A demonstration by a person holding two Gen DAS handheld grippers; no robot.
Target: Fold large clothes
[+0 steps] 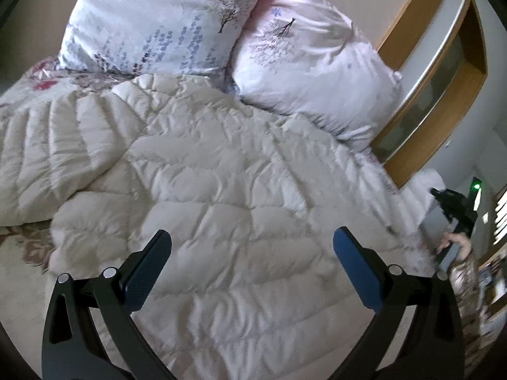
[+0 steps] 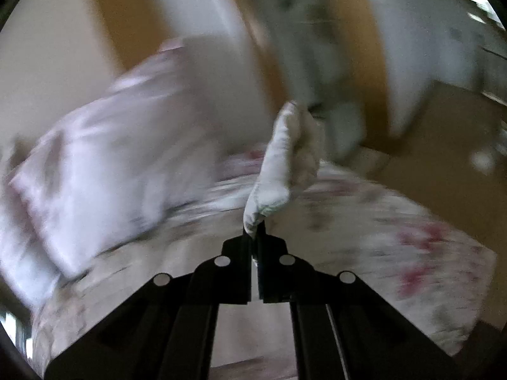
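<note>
A large cream quilted puffer garment [image 1: 202,171] lies spread over the bed in the left wrist view. My left gripper [image 1: 252,243] is open and empty, hovering just above its near part. My right gripper [image 2: 254,231] is shut on a pinched corner of the same cream garment [image 2: 279,164], which sticks up from the jaws above the bed. The right wrist view is motion-blurred. The right gripper also shows at the far right of the left wrist view [image 1: 456,218], held by a hand at the garment's right edge.
Two pale floral pillows [image 1: 152,22] [image 1: 317,72] lean at the head of the bed; one shows blurred in the right wrist view [image 2: 104,145]. A floral bedsheet [image 2: 396,231] covers the mattress. A wooden headboard with a white panel [image 1: 443,72] stands to the right. Brown floor [image 2: 443,145] lies beyond the bed.
</note>
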